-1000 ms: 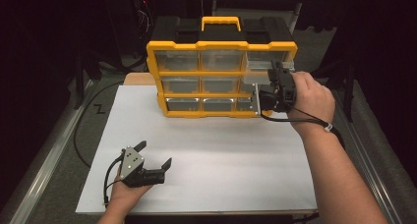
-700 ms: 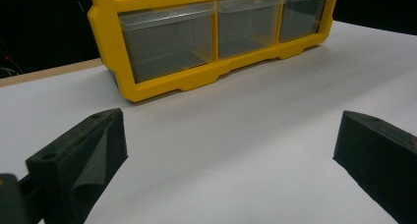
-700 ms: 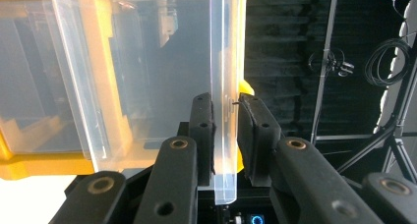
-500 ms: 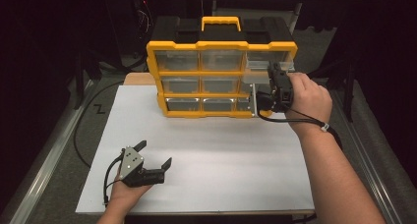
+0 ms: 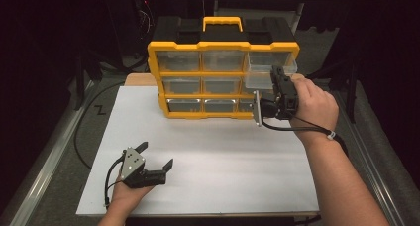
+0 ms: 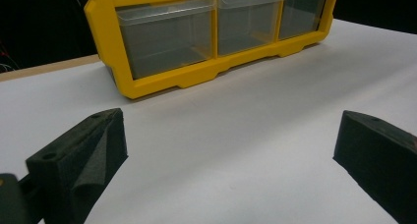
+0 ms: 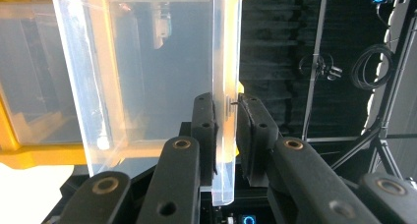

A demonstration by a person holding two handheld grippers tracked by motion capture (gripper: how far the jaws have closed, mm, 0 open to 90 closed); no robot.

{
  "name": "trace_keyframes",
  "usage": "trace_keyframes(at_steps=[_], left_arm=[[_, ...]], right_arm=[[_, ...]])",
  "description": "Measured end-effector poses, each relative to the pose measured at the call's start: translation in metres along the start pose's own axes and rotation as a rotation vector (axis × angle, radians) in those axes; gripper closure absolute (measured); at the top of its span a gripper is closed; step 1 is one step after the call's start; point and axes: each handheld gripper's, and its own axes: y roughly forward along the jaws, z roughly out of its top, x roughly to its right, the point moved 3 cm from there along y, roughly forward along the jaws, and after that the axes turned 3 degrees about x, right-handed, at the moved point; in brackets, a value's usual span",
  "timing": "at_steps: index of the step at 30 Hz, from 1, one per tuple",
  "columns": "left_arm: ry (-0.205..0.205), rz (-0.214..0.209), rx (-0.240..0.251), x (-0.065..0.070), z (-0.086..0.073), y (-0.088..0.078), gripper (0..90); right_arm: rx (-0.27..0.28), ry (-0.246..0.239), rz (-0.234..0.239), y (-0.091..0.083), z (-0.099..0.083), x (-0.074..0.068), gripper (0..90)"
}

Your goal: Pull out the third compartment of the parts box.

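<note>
Drawer work at a yellow organizer (image 5: 223,82) that stands upright at the far edge of the white sheet (image 5: 208,161) on the table. It has three rows of three clear drawers and a yellow carry handle on top.

My right gripper (image 5: 277,87) is at the organizer's right column. The clear drawer (image 5: 270,72) there, top row by my reading, sticks out of the frame toward me. In the right gripper view the fingers (image 7: 204,121) are clamped on the drawer's front wall (image 7: 223,86), one pad on each face of the thin plastic, and they have just been closing onto it. The grip sits low on that wall, near its bottom edge.

My left gripper (image 5: 148,161) rests near the front left of the sheet, well apart from the organizer. Its fingers (image 6: 83,155) stand wide open with nothing between them.

I judge the step in hand to be drawing the drawer out. To do it well I would pull straight along the drawer's own line, level and slow, since a sideways or tilted pull could jam it in the frame. The wall is thin and smooth, so the pads could slip; I would keep the clamp firm and steady. The organizer is tall and stands free, so a hard tug could drag or tip it; bracing it with the left gripper may help.
</note>
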Motion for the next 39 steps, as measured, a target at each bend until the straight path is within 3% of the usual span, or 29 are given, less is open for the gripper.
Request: trace_keyframes(at_steps=[16, 39], left_arm=[[0.004, -0.002, -0.003, 0.001, 0.000, 0.000, 0.5], [0.002, 0.004, -0.003, -0.001, 0.000, -0.001, 0.5]], right_arm=[[0.023, 0.020, -0.038, -0.022, 0.001, -0.002, 80.8], [0.031, 0.003, -0.039, -0.028, -0.001, -0.008, 80.4]])
